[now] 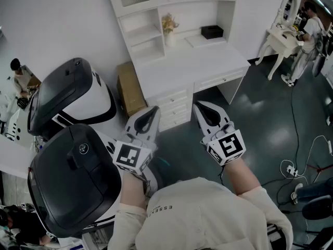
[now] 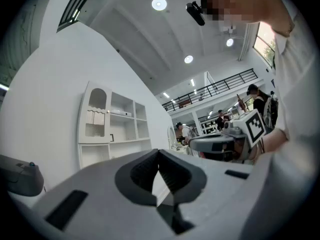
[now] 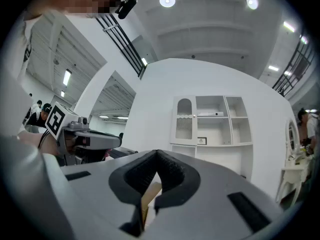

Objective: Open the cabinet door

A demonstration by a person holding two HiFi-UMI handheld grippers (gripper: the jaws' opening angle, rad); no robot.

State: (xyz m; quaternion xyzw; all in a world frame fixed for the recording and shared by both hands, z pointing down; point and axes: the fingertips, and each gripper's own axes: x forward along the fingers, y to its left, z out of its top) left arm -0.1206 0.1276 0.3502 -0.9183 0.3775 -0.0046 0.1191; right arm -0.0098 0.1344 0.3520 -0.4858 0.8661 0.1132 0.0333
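You hold the left gripper [image 1: 153,110] and the right gripper [image 1: 198,105] side by side in front of you. The fingers of both are closed tip to tip, with nothing between them. The cabinet door [image 3: 184,120] is shut, in the upper left part of the white shelf unit [image 1: 140,35] that stands on the surface [image 1: 208,59] against the wall, well apart from the 2 grippers, and a brown box [image 1: 130,87] stands on the floor just beside the left end of the surface.
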